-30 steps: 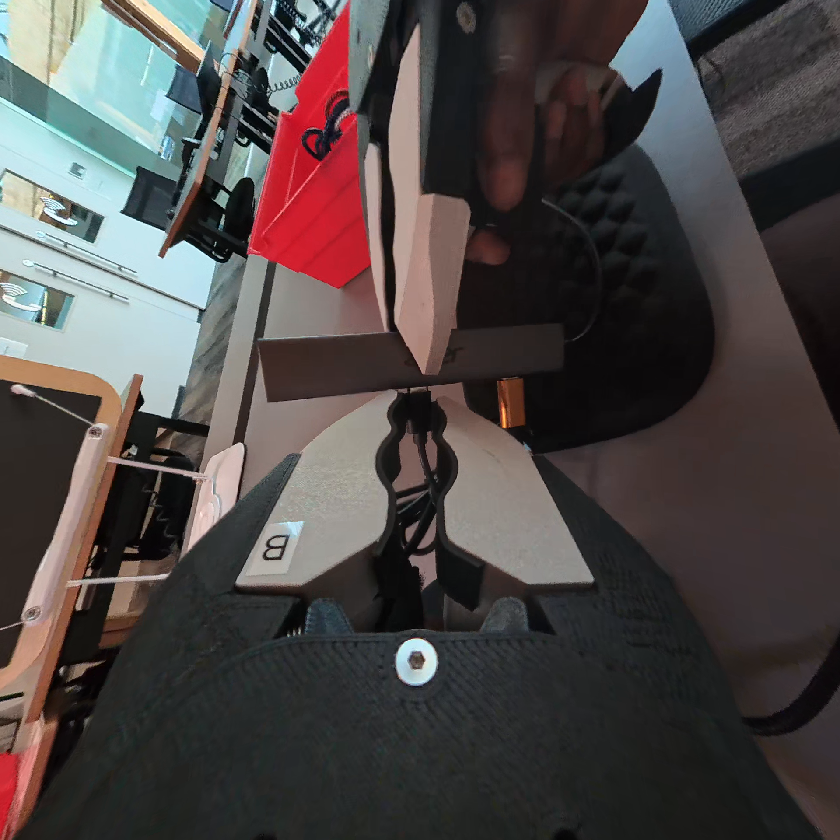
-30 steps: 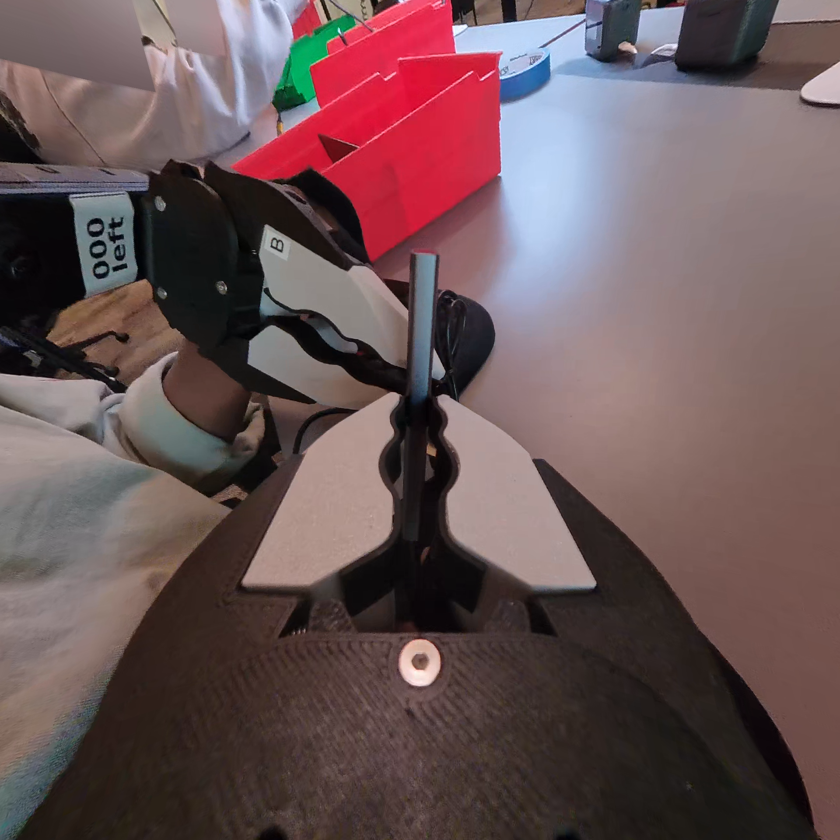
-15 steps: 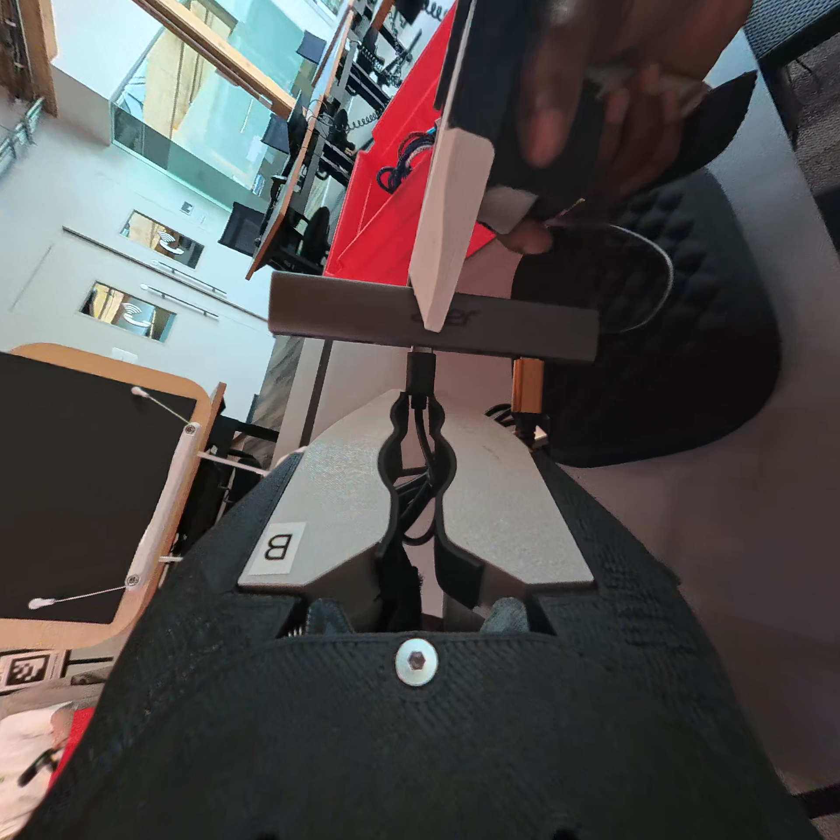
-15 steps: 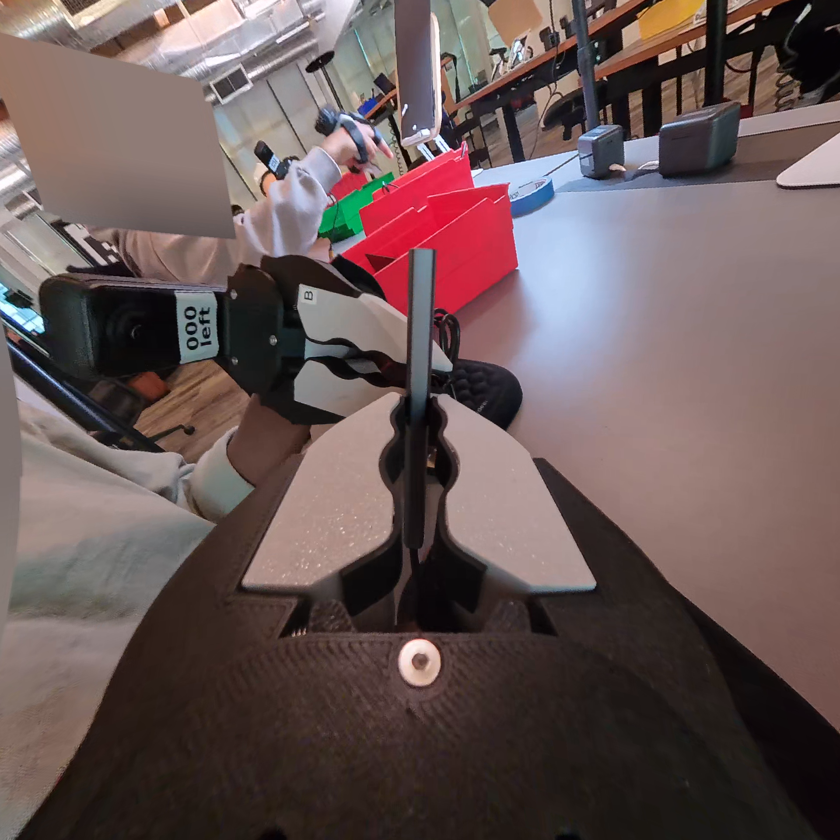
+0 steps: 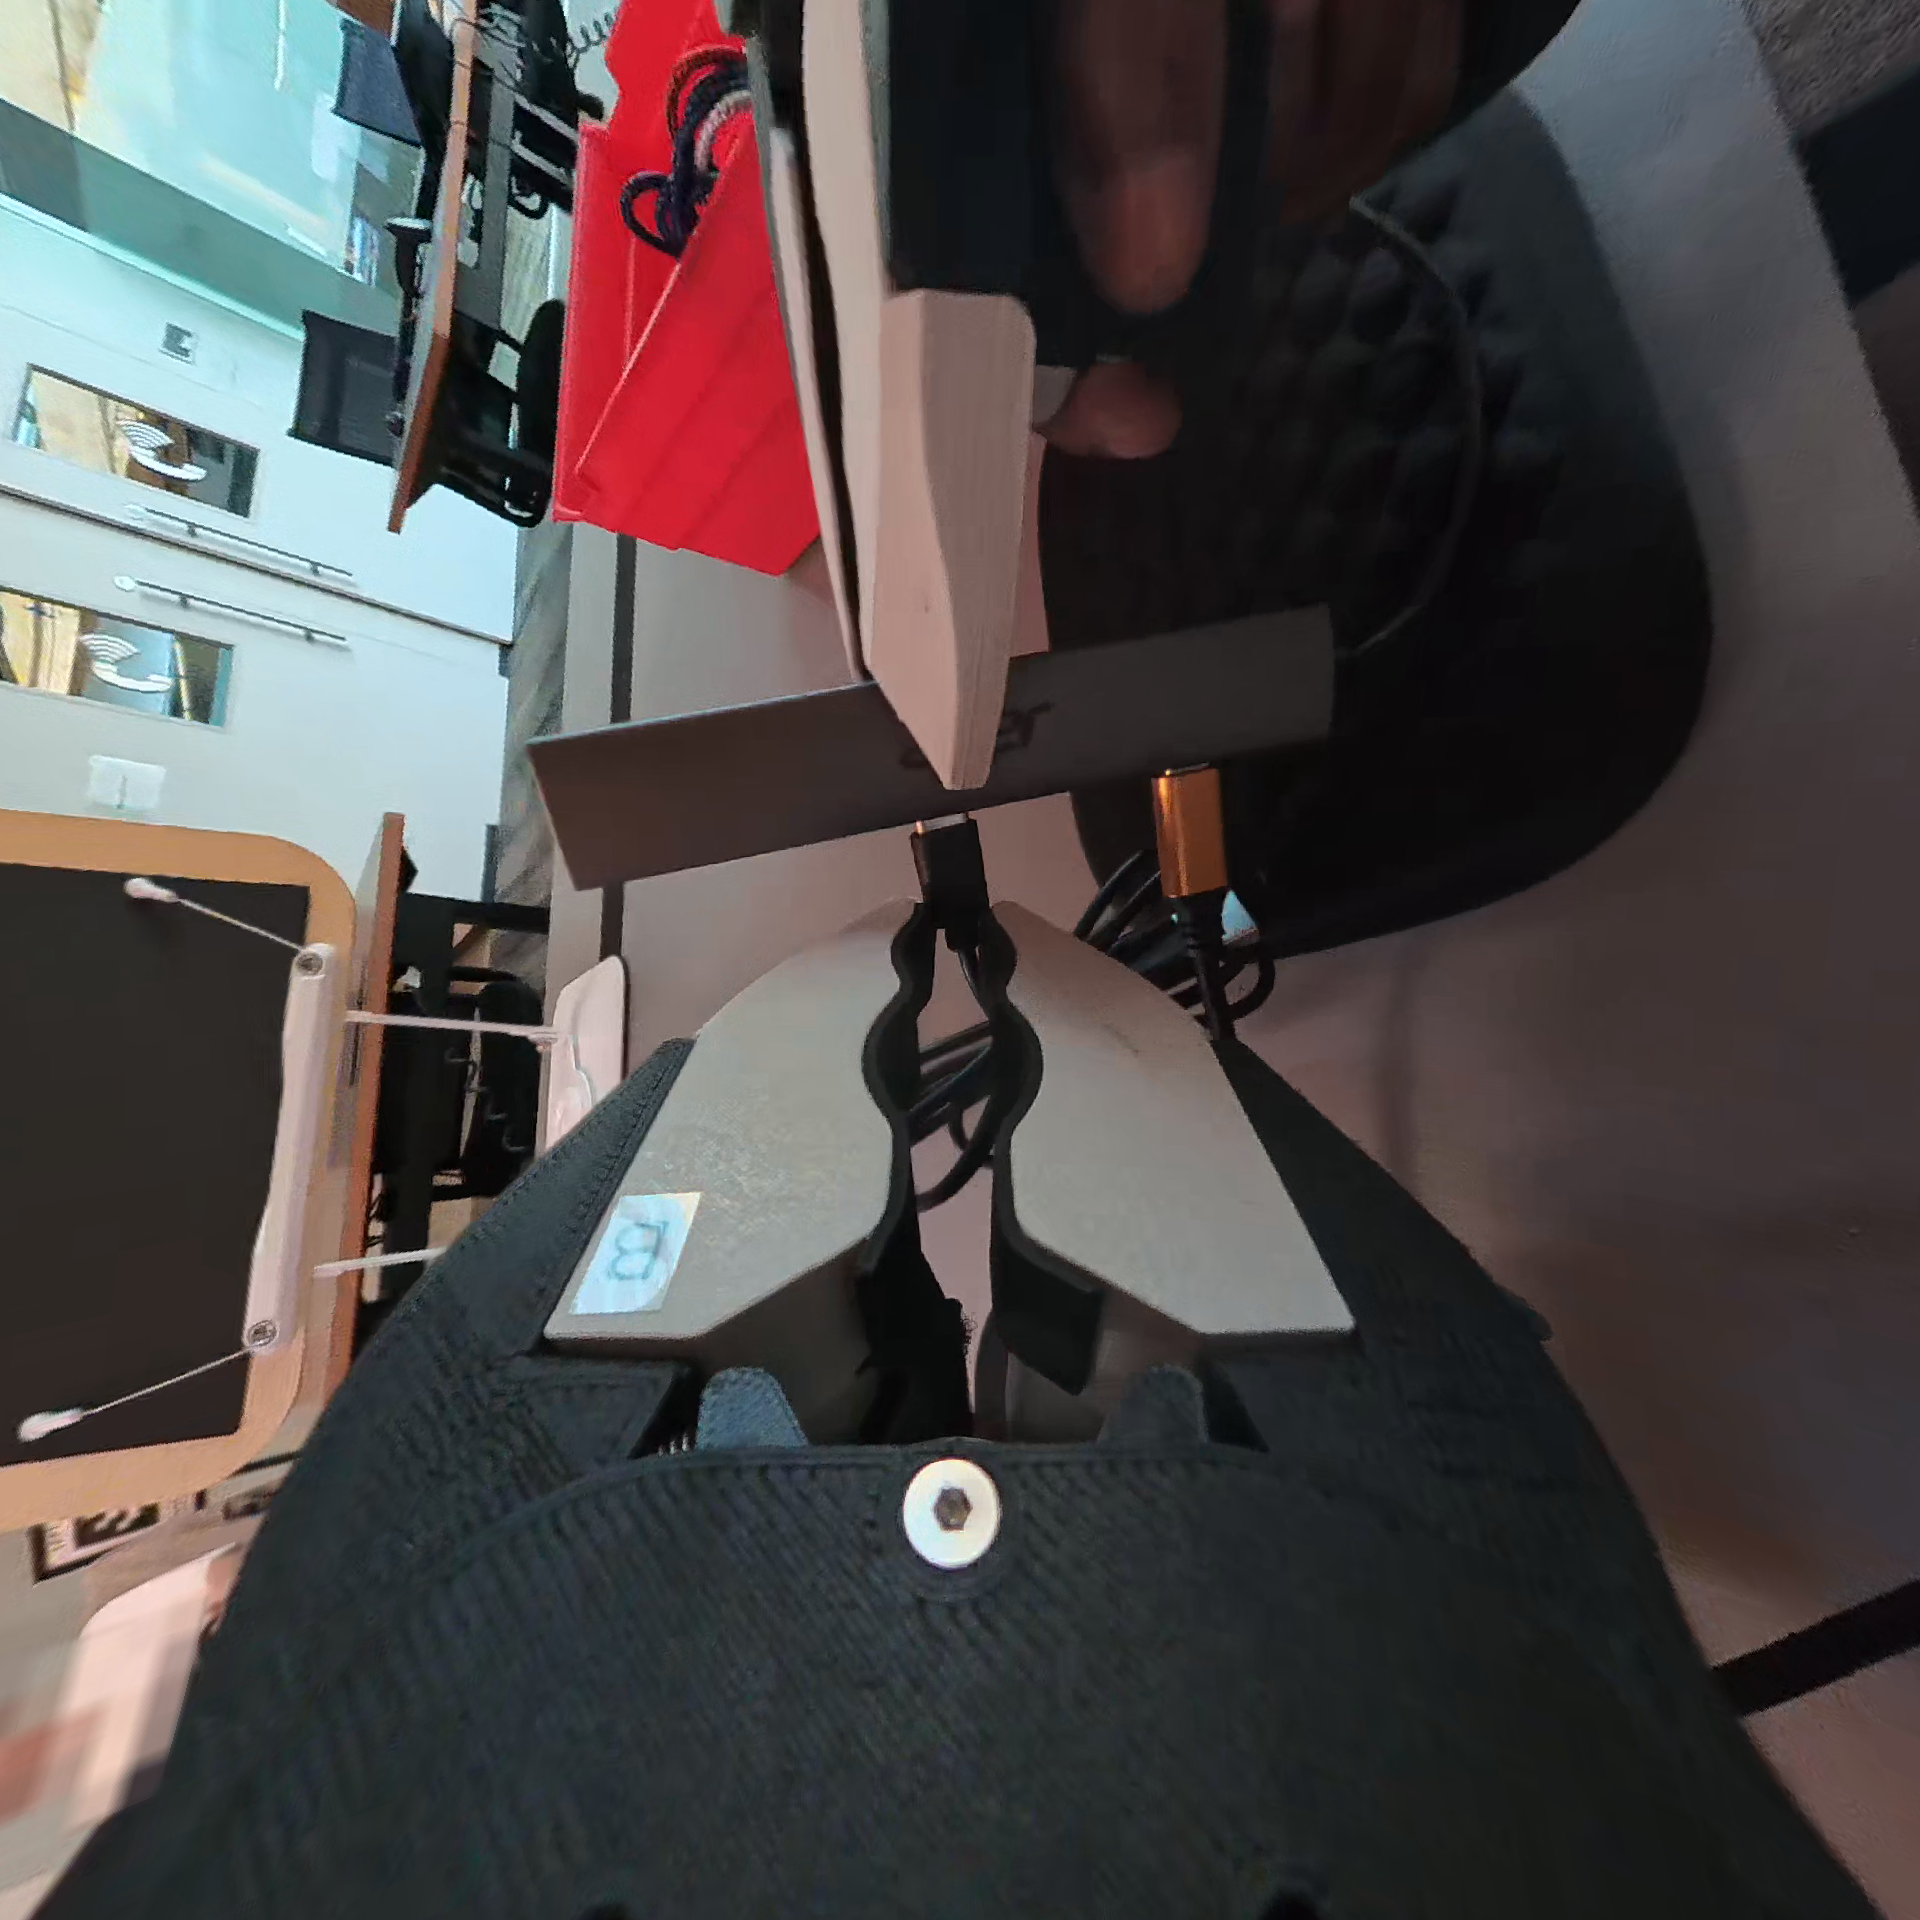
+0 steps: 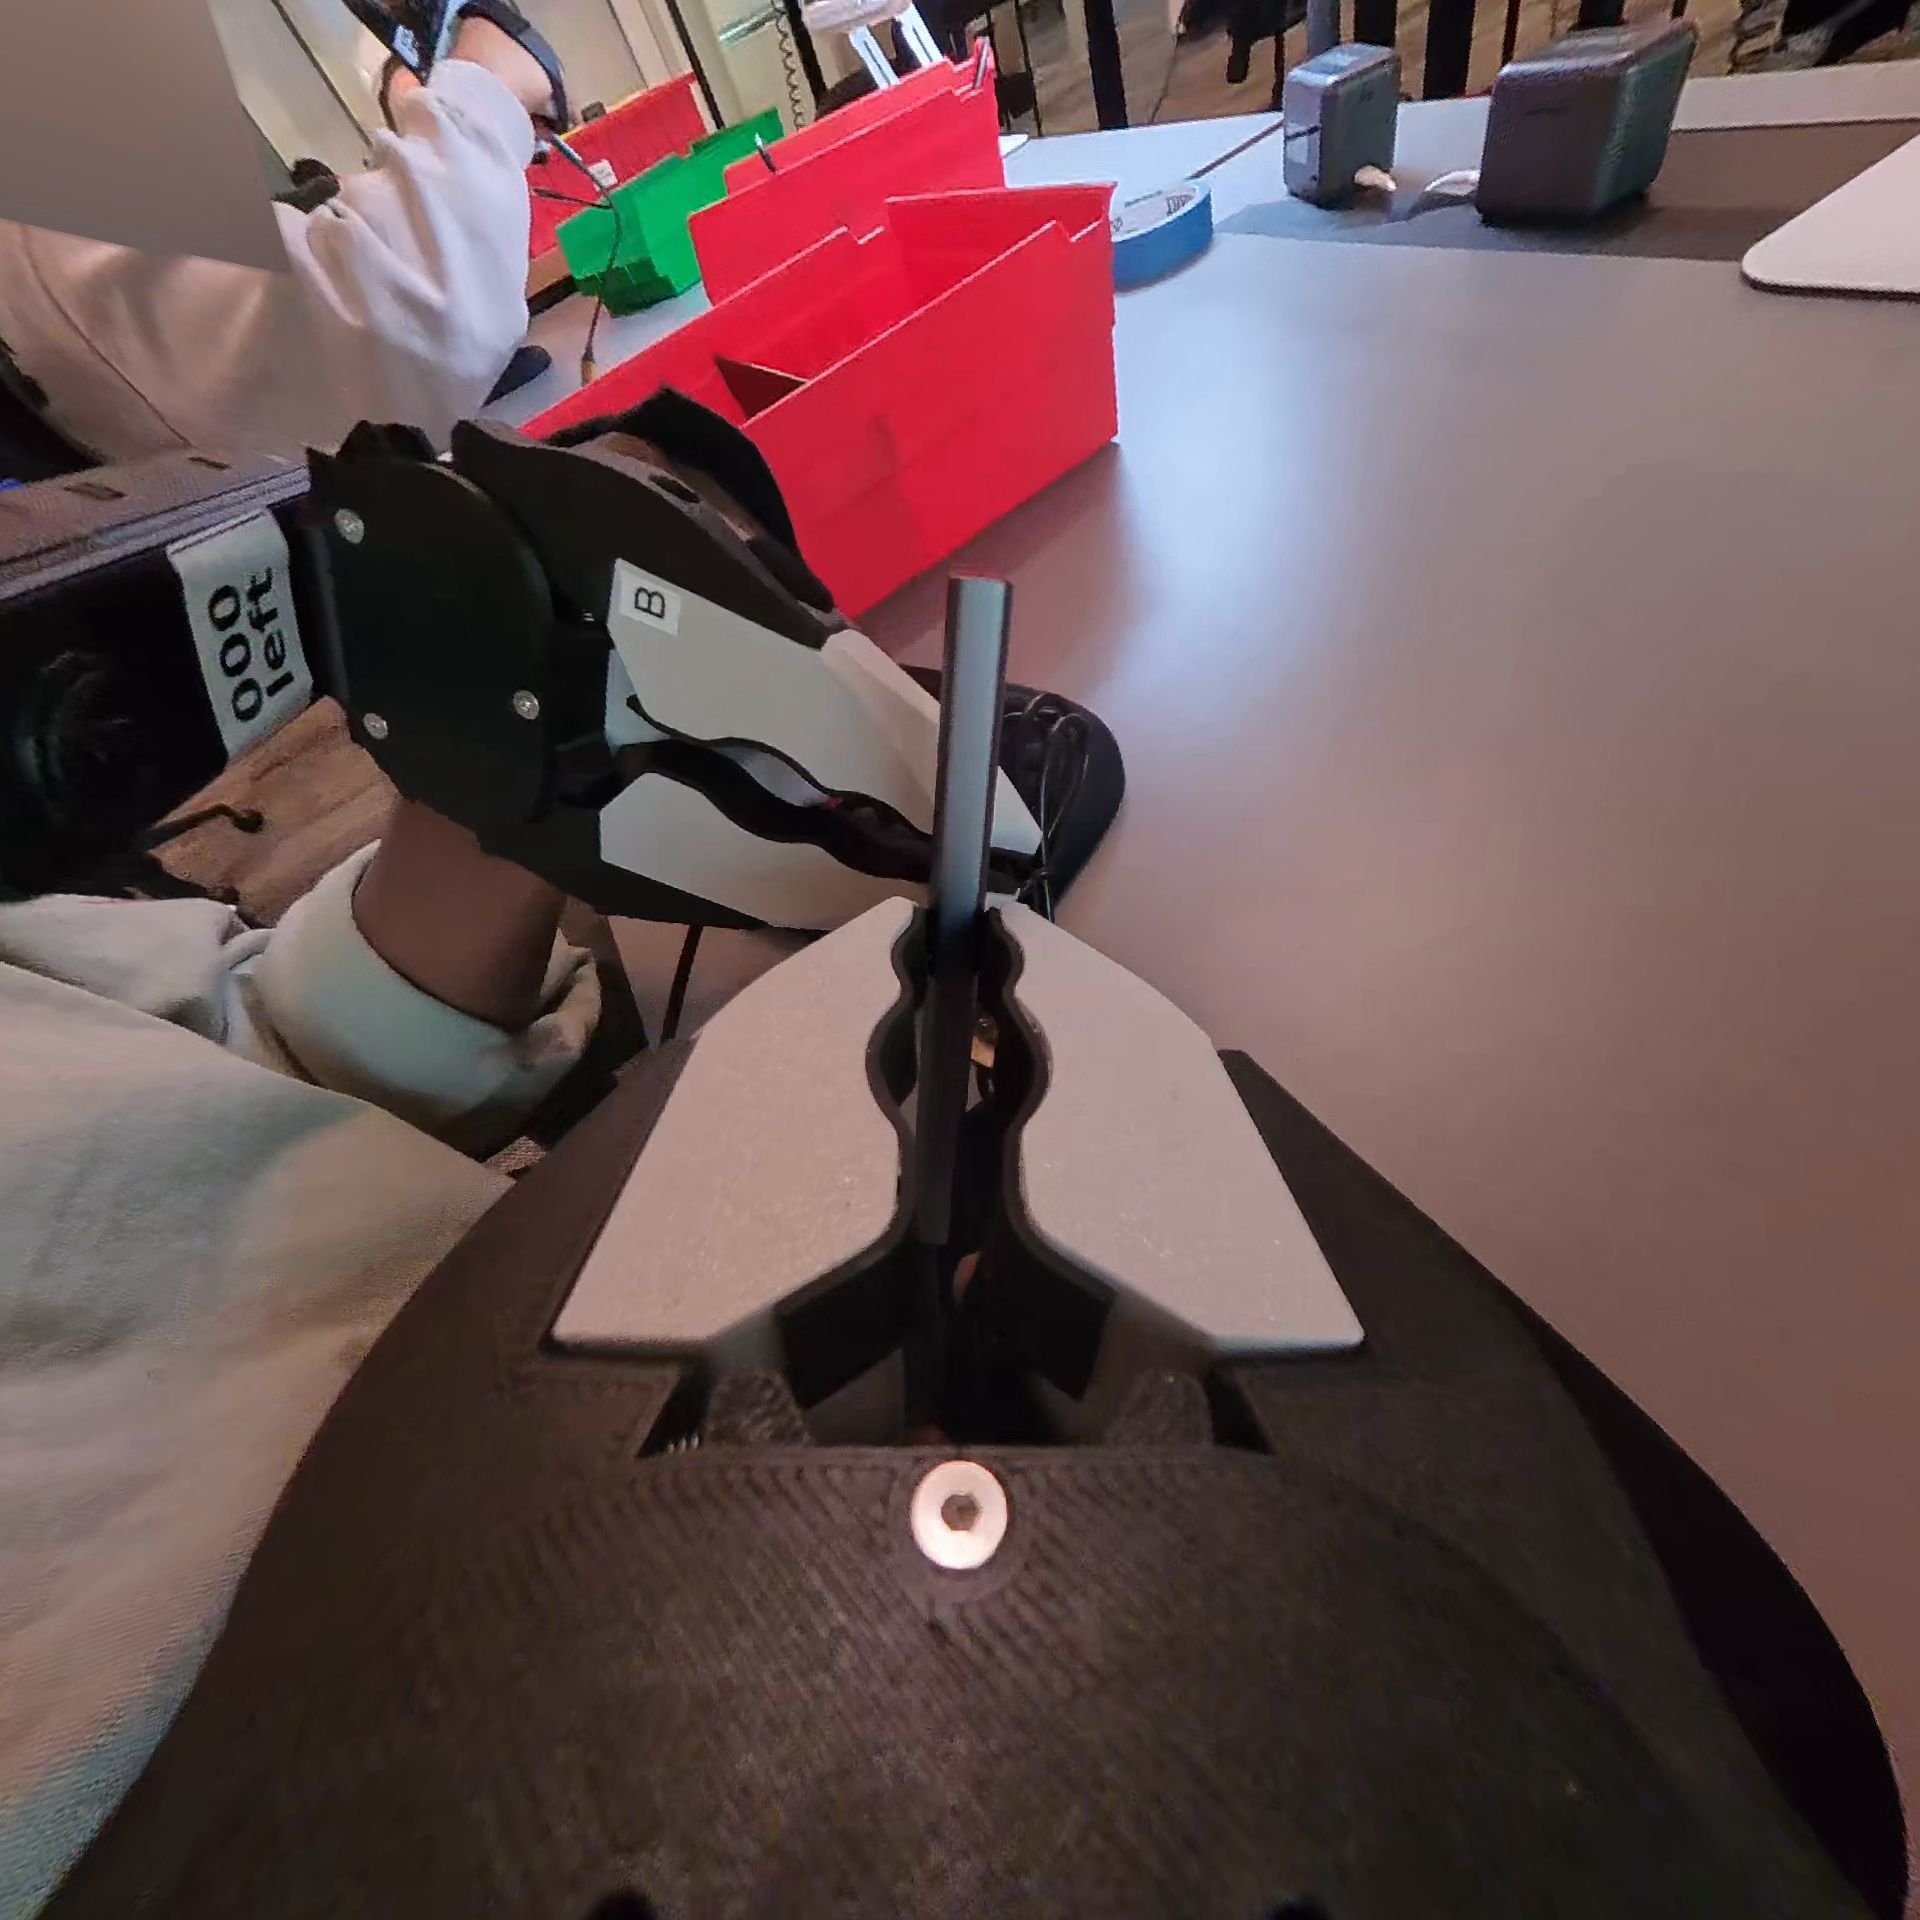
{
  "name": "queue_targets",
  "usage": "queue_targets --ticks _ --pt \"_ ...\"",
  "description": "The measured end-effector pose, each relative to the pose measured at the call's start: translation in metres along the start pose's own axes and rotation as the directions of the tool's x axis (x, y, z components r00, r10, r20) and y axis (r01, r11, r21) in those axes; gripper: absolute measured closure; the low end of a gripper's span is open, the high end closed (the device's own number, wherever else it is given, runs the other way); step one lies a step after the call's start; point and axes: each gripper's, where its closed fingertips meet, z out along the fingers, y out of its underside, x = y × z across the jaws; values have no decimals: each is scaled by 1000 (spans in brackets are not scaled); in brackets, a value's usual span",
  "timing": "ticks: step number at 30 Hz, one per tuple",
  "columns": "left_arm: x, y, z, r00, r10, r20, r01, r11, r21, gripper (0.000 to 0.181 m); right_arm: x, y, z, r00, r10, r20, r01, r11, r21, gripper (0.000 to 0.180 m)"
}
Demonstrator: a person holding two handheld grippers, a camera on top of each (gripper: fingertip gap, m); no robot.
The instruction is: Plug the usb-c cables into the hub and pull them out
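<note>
The grey hub (image 5: 727,790) is a slim bar held off the table. My right gripper (image 6: 956,920) is shut on it and holds it edge-on and upright (image 6: 971,748). In the left wrist view the right gripper (image 5: 961,748) reaches down from above onto the hub. My left gripper (image 5: 951,914) is shut on the black usb-c cable's plug (image 5: 948,868) at the hub's near edge, where a sliver of the plug's metal tip shows. An orange usb-c plug (image 5: 1190,842) sits in the hub to the right. The left gripper (image 6: 894,821) meets the hub from the left.
A black dimpled pad (image 5: 1507,623) lies under the hub with coiled black cable (image 5: 1132,925) on it. Red bins (image 6: 935,416) stand behind, with a green bin (image 6: 644,239), a blue tape roll (image 6: 1164,223) and two dark boxes (image 6: 1579,125). A person's pale sleeve (image 6: 395,291) is at the far left. The tips of one gripper are about 4 cm away from the tips of the other.
Both grippers and the hub tilted up half a second ago and have come back down. My left gripper has drawn slightly back from the hub, and the black plug's metal tip now shows.
</note>
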Motion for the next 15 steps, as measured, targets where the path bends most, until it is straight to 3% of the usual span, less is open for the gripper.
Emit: queue_targets --ticks 7,11,13,15 --pt "1 2 1 1000 -1 -13 1 1000 -19 173 0 2 4 999 -44 -27 43 998 -44 171" --pt "-11 1 0 997 -74 39 74 997 -1 172 2 -6 2 997 -59 -49 60 998 20 171" --pt "-30 -9 -8 981 -128 147 115 989 94 172 2 -23 -7 999 -43 -31 46 990 131 171" --pt "-54 -21 -27 935 -290 206 226 931 286 165 -3 -42 -22 999 25 36 -34 958 285 171"
